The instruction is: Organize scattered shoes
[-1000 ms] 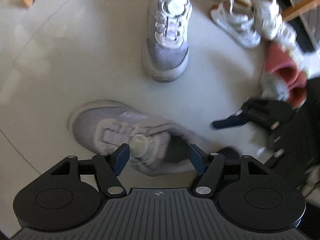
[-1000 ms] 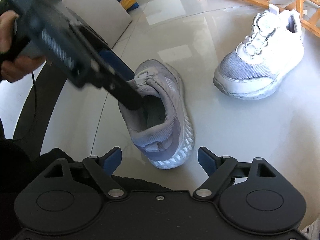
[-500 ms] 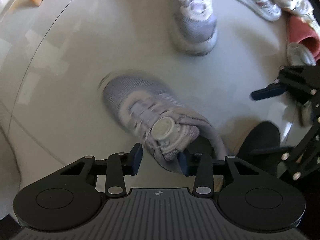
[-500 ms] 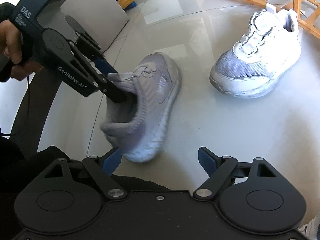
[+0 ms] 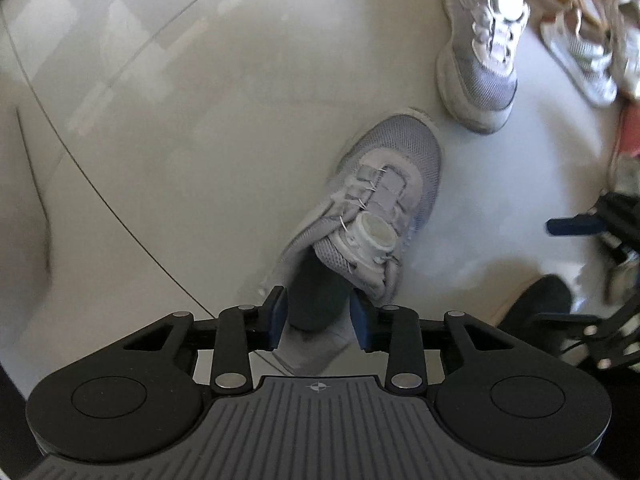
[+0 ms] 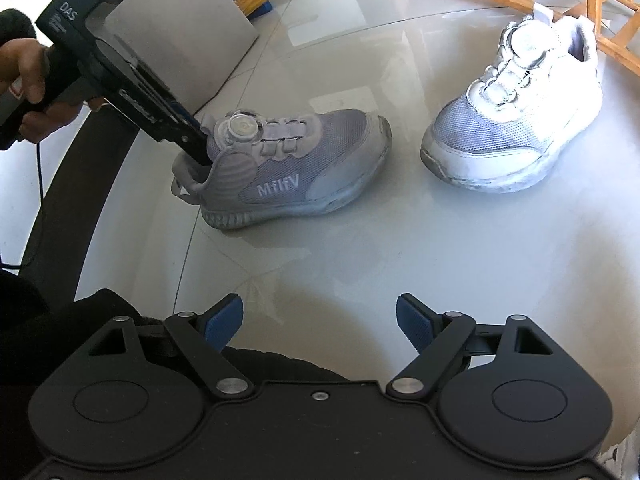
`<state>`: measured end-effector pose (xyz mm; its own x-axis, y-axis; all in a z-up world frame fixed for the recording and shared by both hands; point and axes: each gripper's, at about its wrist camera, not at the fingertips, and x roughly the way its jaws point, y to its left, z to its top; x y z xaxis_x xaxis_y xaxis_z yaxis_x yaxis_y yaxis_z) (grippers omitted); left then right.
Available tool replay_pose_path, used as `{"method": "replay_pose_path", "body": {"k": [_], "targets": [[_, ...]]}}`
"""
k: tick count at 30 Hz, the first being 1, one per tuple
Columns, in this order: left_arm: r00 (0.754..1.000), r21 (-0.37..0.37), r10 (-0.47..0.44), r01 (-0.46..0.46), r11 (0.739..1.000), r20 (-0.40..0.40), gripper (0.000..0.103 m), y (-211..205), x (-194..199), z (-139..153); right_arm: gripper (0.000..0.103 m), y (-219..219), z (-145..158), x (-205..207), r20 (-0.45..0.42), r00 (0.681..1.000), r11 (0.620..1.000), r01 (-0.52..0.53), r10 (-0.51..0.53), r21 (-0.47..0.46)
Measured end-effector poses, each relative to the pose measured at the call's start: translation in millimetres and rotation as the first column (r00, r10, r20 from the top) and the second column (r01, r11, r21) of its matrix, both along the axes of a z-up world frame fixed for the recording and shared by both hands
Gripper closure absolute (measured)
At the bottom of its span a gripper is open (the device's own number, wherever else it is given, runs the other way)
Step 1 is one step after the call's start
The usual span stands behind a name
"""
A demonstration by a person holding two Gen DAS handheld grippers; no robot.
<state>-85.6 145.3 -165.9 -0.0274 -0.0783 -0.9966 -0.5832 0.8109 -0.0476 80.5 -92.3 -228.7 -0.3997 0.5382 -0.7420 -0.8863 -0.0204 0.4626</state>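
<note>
Right wrist view shows the grey shoe [image 6: 288, 168] standing on its sole on the pale floor [image 6: 400, 260], just left of the white sneaker [image 6: 516, 120], the two toes near but apart. The left gripper [image 5: 318, 316] reaches down into the grey shoe's mouth at the heel end, its jaws closing with the soft collar and heel wall between them, so it is taking hold of the shoe there. The right gripper [image 6: 320, 324] hangs well back from the grey shoe with its jaws spread wide and nothing between them. The grey shoe looks light, a small mesh upper on a foam sole; the mesh and padded collar will likely give under the pads, while the sole stays stiff. The heel collar seems a fair place to grip, though the toe may sag or swing from a hold so far back. The dial closure [image 5: 370, 236] on the tongue looks like hard plastic and is best left unpinched.
</note>
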Motion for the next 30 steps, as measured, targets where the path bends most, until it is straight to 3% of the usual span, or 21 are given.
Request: {"method": "replay_pose_path", "body": {"k": [8, 14, 17, 22, 27, 29, 30], "targets": [[0.985, -0.107, 0.118, -0.105, 0.989, 0.128, 0.049, -1, -13, 28, 0.016, 1, -3, -1, 0.002, 1.0, 1.0, 0.001, -0.001, -0.004], [0.976, -0.113, 0.178, -0.164, 0.98, 0.128, 0.045, -1, -4, 10, 0.016, 1, -1, 0, 0.007, 1.0, 1.0, 0.001, -0.002, 0.001], [0.972, -0.114, 0.215, -0.204, 0.972, 0.096, 0.045, -5, -1, -6, 0.016, 0, -2, 0, 0.008, 1.0, 1.0, 0.006, -0.006, 0.0], [0.951, -0.097, 0.279, -0.268, 0.959, 0.132, 0.045, -4, -8, -19, 0.016, -1, -6, 0, 0.009, 1.0, 1.0, 0.004, -0.004, -0.011], [0.909, -0.119, 0.381, -0.365, 0.923, 0.169, 0.047, 0, -9, -31, 0.016, -1, -5, 1, 0.008, 1.0, 1.0, 0.005, -0.005, -0.006], [0.922, -0.112, 0.341, -0.325, 0.939, 0.182, 0.058, -4, -4, -32, 0.016, -1, -5, 1, 0.01, 1.0, 1.0, 0.01, -0.009, -0.005], [0.932, -0.098, 0.311, -0.297, 0.95, 0.186, 0.058, -6, 0, -32, 0.016, -1, -5, 1, 0.011, 1.0, 1.0, 0.012, -0.012, -0.005]]}}
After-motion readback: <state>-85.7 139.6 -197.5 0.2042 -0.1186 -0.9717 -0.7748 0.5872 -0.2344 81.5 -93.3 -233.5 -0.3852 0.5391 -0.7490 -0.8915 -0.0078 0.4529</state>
